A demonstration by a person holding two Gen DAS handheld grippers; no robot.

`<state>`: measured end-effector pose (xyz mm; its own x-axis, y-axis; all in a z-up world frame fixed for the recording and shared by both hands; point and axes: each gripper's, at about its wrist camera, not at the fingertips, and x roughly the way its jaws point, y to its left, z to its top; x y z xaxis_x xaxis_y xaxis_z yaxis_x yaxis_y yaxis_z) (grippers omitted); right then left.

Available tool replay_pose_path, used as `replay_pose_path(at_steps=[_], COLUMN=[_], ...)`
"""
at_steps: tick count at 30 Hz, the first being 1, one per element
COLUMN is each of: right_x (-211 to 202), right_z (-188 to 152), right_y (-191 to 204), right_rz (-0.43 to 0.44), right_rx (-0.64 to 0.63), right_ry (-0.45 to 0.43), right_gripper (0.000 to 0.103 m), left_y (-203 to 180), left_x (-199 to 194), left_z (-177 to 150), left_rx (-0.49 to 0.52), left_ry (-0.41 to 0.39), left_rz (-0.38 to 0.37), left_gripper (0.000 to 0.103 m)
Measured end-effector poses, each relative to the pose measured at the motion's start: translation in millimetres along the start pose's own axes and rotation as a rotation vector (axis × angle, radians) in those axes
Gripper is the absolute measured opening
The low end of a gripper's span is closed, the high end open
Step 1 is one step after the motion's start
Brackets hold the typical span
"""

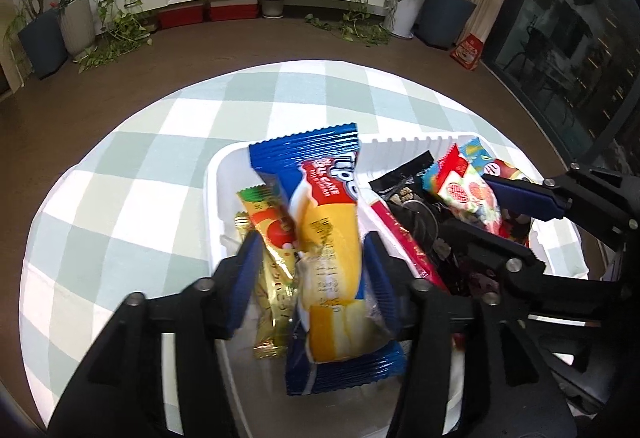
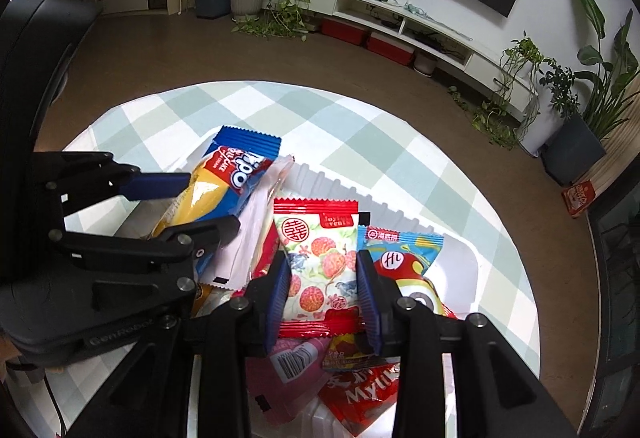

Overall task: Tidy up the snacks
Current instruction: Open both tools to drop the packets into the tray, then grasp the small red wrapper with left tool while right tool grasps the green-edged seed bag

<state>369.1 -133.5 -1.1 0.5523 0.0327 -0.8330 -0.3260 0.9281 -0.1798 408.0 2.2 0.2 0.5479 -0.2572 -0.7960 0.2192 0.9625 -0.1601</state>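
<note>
The left gripper (image 1: 308,270) stands released around the blue-and-yellow cake packet (image 1: 328,238), which leans in the left part of the white tray (image 1: 400,144) and may topple out. The right gripper (image 2: 323,292) grasps the lychee candy packet (image 2: 320,262) over the tray's crowded right side; a slack pinch risks dropping it.

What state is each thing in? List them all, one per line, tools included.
Left tool: open, astride the blue-and-yellow plastic cake packet.
Right tool: shut on the red-and-white lychee-print sweet packet.
Blue-and-yellow plastic cake packet: sealed, tilted, no pad pressing it.
Red-and-white lychee-print sweet packet: sealed, gripped by its side edges.
White ribbed plastic tray: upright, piled with packets.
</note>
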Motion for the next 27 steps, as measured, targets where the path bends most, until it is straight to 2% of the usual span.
replay_pose_path(at_steps=[6, 8, 10, 12, 15, 19, 22, 27], right_x=[-3.0, -4.4, -6.8, -10.5, -18.1, -33.7, -47.9, -79.1], right_z=[-0.8, -1.5, -2.4, -2.6, -3.3, -6.5, -10.3, -24.8], right_y=[4.5, 4.1, 2.5, 0.5, -2.9, -8.5, -12.2, -15.7], right_rz=[-0.03, -0.039, -0.045, -0.055, -0.056, -0.051, -0.038, -0.007], right_rx=[-0.02, -0.018, -0.014, -0.008, 0.008, 0.032, 0.061, 0.107], right_ry=[-0.002, -0.001, -0.008, -0.014, -0.027, -0.062, -0.094, -0.17], right_gripper=[0.038, 0.038, 0.041, 0.048, 0.054, 0.062, 0.066, 0.068], left_y=[0.5, 1.4, 1.9, 2.6, 3.8, 3.8, 1.7, 2.5], left_x=[-2.7, -4.6, -6.7, -9.7, -17.1, -28.8, -42.0, -81.7], left_z=[-1.7, -2.4, -4.1, -5.4, -7.0, -8.2, -8.2, -6.0], left_rx=[0.001, -0.002, -0.005, -0.012, -0.02, -0.025, -0.024, -0.042], left_ry=[-0.007, -0.012, -0.012, -0.016, -0.03, -0.047, -0.077, -0.177], left_rz=[-0.003, -0.003, -0.004, -0.01, -0.016, -0.028, -0.036, -0.038], left_gripper=[0.055, 0.063, 0.066, 0.068, 0.075, 0.089, 0.094, 0.095])
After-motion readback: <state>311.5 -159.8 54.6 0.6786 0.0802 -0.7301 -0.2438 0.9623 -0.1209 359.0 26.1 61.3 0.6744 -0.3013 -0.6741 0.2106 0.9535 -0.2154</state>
